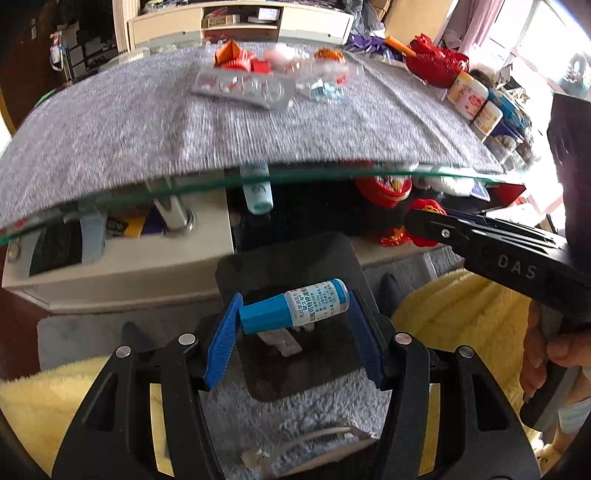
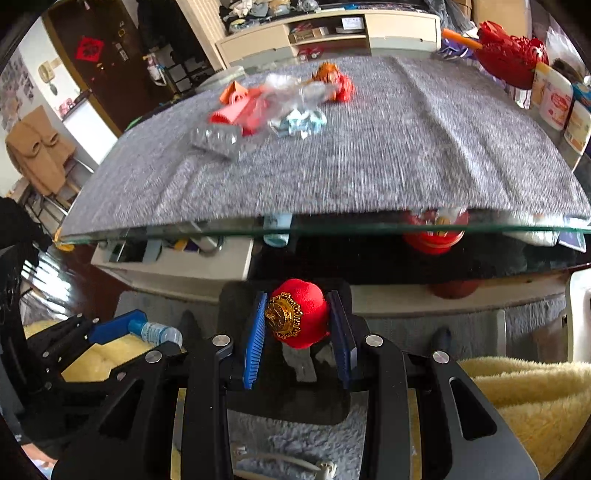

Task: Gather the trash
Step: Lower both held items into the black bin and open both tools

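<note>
My left gripper (image 1: 293, 314) is shut on a small blue-capped bottle (image 1: 295, 308) with a pale printed label, held sideways over a black bin (image 1: 258, 266) on the floor. The same bottle shows at the left of the right wrist view (image 2: 155, 331). My right gripper (image 2: 299, 325) is shut on a red round ornament with a gold cap (image 2: 299, 314), also above the black bin (image 2: 236, 295). More trash (image 1: 269, 75) lies on the grey tablecloth at the far side: orange and red wrappers, clear plastic, a blister pack (image 2: 218, 138).
A glass table edge (image 1: 295, 175) with the grey cloth (image 2: 332, 155) spans the view ahead. Jars (image 1: 469, 96) and red decorations (image 1: 436, 61) stand at the table's right. Yellow fleece (image 2: 535, 391) and a grey rug (image 1: 295, 417) lie below. A cabinet (image 2: 332, 33) stands behind.
</note>
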A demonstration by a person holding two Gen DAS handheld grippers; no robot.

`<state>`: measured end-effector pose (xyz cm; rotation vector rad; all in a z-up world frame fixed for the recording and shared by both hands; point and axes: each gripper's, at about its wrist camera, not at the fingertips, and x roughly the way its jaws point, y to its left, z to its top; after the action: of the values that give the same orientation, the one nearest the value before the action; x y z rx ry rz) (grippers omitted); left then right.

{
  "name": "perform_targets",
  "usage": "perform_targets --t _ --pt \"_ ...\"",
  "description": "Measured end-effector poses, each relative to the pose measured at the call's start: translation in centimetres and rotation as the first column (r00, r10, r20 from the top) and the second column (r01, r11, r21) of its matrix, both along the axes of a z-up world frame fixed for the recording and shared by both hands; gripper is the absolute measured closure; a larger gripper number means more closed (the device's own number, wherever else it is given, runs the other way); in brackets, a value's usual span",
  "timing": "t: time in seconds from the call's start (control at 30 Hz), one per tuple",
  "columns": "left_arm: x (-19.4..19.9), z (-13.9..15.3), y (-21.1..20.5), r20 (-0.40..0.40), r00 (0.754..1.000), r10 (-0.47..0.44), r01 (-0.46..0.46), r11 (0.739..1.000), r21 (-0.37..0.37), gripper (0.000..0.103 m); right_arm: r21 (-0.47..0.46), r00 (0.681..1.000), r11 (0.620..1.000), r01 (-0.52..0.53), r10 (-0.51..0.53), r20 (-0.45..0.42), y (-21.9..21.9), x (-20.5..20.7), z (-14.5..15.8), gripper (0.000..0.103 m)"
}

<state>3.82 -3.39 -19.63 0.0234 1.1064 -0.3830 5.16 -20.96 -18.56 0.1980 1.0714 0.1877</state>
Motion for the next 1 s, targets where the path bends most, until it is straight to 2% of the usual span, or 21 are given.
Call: perform_targets --t 0.4,0.7,0.77,0.83,0.97,1.0 --pt "-1.8 -2.8 -0.5 -0.07 0.997 -0.022 0.021 1.0 -0.009 0.048 0.006 0.998 1.0 -0.016 0.017 -0.061 1.0 -0.8 -2.5 0.069" --pt "-1.4 -3.3 -0.2 -0.099 0.995 -0.015 0.013 1.0 -0.028 0.048 0.023 0.996 1.0 -0.015 0.017 -0.092 1.3 -0.4 -3.3 0.068" --pt "-1.3 -3.4 -0.2 -0.101 0.995 -0.013 0.011 1.0 -0.027 0.047 0.021 0.996 1.0 -0.01 0.011 -0.093 1.2 -0.2 -3.3 0.064" --pt "-1.1 -3.3 -0.1 -0.099 0.995 -0.007 0.004 1.0 -0.029 0.04 0.022 0.996 1.0 0.001 0.001 -0.09 1.0 0.0 -3.2 0.047" --pt "-0.8 -2.9 0.1 -0.078 0.997 0.006 -0.007 1.0 -0.013 0.031 0.022 0.996 1.0 0.021 -0.019 -0.081 0.5 0.3 -2.8 0.042" --pt "-0.8 -2.8 0.2 -0.075 0.997 0.009 -0.01 1.0 -0.011 0.027 0.023 0.997 0.999 0.025 -0.023 -0.078 0.4 0.3 -2.6 0.036"
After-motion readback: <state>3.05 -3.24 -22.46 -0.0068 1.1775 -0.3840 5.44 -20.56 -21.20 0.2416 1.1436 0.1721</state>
